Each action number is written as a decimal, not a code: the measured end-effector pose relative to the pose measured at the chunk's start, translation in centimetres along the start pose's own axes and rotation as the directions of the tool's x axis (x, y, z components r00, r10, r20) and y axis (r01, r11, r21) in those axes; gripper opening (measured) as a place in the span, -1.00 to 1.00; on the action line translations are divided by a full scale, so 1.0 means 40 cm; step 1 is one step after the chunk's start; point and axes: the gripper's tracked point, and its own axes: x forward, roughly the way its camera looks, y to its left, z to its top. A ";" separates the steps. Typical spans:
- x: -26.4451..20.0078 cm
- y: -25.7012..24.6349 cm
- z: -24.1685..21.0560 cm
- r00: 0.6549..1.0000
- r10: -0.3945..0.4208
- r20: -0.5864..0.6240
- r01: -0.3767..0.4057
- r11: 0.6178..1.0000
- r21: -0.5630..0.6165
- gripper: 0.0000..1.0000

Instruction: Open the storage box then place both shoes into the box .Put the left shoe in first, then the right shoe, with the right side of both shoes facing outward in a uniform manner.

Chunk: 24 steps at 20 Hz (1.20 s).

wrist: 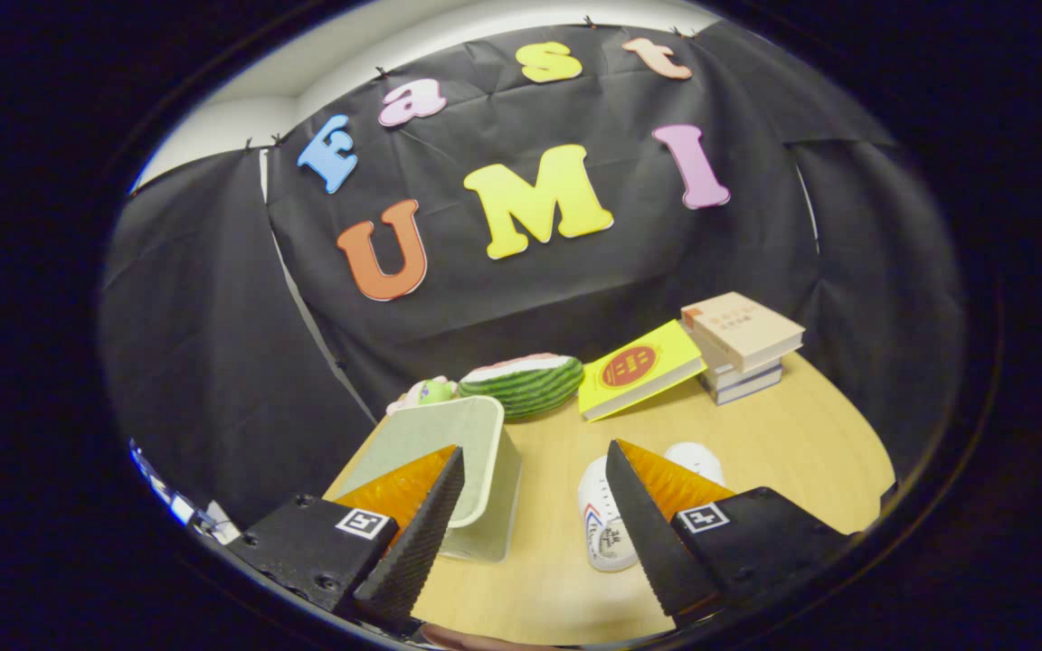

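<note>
The gripper (535,515) is hovering over the wooden table (783,434), fingers spread wide, holding nothing. The pale green storage box (462,470) is sitting behind the left finger, lid closed. Two white shoes (607,524) are lying behind the right finger, long axes running away from the fingers.

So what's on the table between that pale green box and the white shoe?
Nothing: in the gripper view, bare wooden table separates the storage box from the white shoe. The gripper hangs above that gap, jaws open.
</note>
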 end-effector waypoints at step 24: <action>0.519 0.088 -0.208 0.572 0.693 -0.439 -0.334 0.686 0.646 0.91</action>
